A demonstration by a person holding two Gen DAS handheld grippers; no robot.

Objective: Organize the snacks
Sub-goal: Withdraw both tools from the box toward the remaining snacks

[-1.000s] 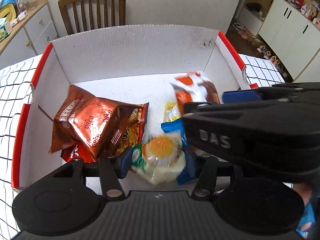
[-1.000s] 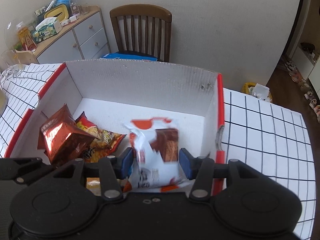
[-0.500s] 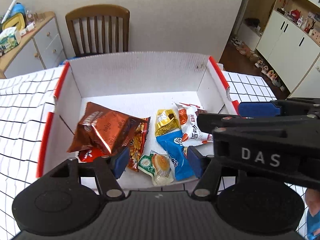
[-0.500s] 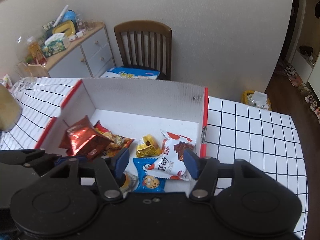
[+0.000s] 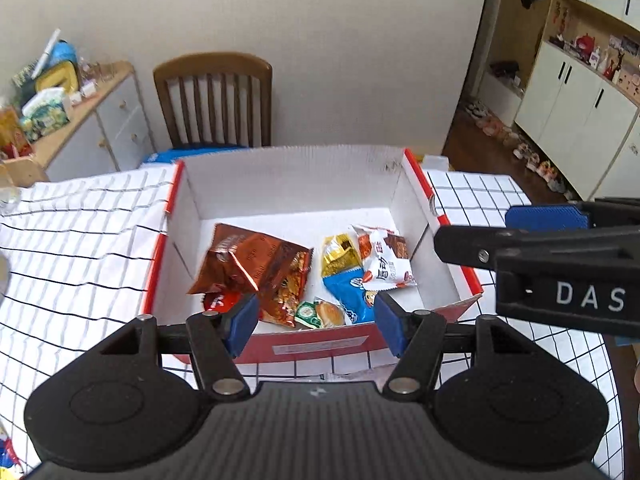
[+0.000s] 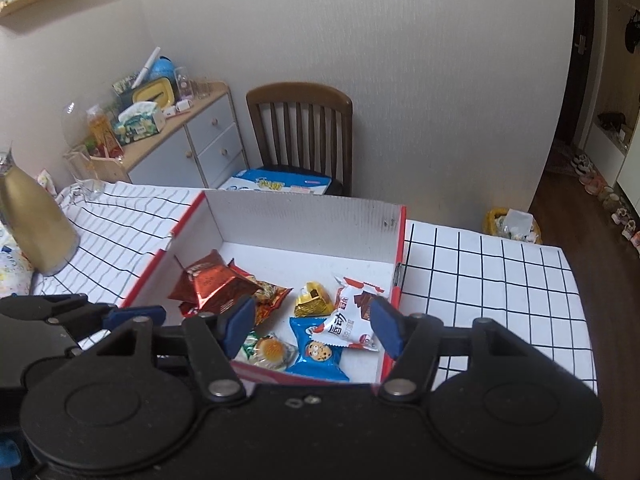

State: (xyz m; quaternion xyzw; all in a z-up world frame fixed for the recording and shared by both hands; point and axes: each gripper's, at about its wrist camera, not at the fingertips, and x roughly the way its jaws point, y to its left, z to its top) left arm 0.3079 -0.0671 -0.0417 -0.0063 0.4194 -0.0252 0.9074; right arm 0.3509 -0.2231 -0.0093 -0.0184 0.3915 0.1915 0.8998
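Snacks (image 5: 344,276) in both views; only the right shows a gold bottle (image 6: 34,228)

**Soft, even indoor light; fisheye bending the edges**

Diffuse light is filling both views, and its source is lying outside them. The white wall (image 6: 420,80) is reading evenly lit. The box (image 5: 304,184) interior is showing bright, its side walls casting only faint shadows on the floor of it. The copper foil packet (image 5: 248,260) is catching small glints of glare. Straight grid lines on the desk cloth (image 5: 80,240) are curving strongly toward the frame borders, and the corners are going dark. The doorway (image 6: 600,120) at the right is sitting in dim shade. The gold bottle (image 6: 32,224) at the left edge is looking soft and smeared, while the centre is staying fairly sharp.
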